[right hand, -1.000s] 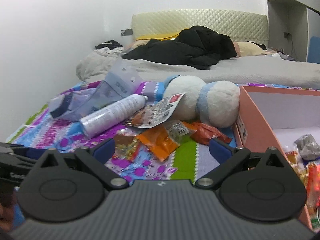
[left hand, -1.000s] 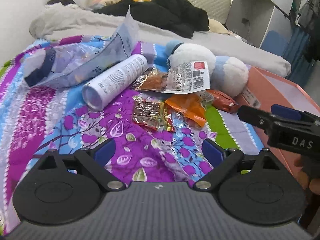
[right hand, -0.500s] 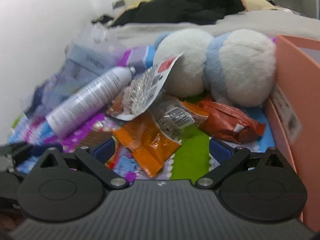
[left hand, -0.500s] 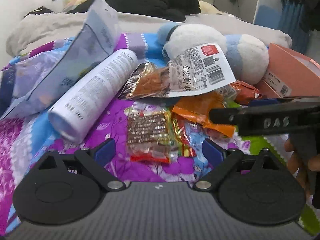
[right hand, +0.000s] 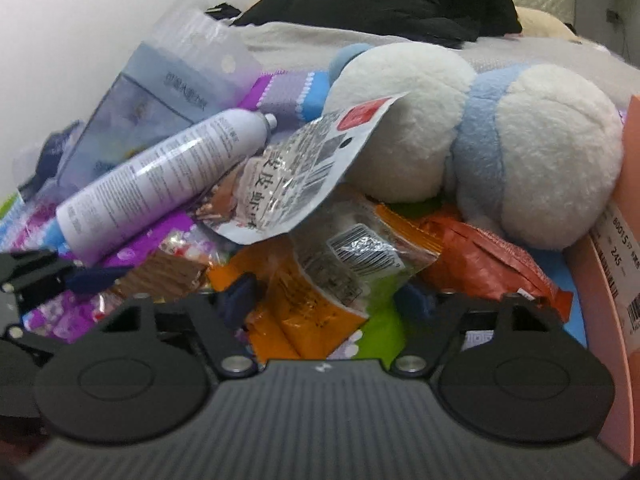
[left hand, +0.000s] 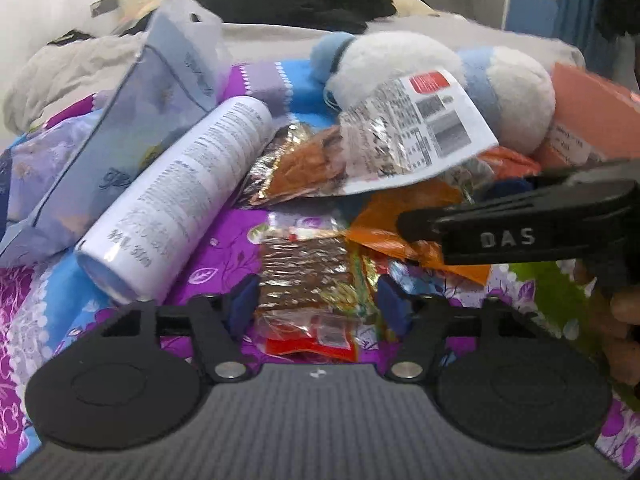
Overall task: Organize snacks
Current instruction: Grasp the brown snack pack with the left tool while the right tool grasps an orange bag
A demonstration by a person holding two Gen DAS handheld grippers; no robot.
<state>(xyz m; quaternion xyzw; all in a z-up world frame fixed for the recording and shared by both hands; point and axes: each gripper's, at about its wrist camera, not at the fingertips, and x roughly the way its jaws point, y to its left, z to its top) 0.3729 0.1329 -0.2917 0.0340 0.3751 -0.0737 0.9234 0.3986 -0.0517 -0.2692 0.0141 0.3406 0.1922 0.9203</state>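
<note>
i see a purple, blue and green floral bedspread (left hand: 224, 248), an orange snack packet (right hand: 304, 312), a white-and-pale-blue plush toy (right hand: 540, 168), a white spray can (left hand: 180, 200) with grey print, and a salmon-pink box (right hand: 616, 264).

Black gripper (left hand: 314, 306); blue-padded fingers (left hand: 245, 304)

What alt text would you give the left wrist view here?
The left gripper, jaws just narrowing, straddles a clear packet of brown snacks on a floral bedspread. A white spray can, more snack packets and a plush toy lie beyond; the right gripper reaches in from the right.
</note>
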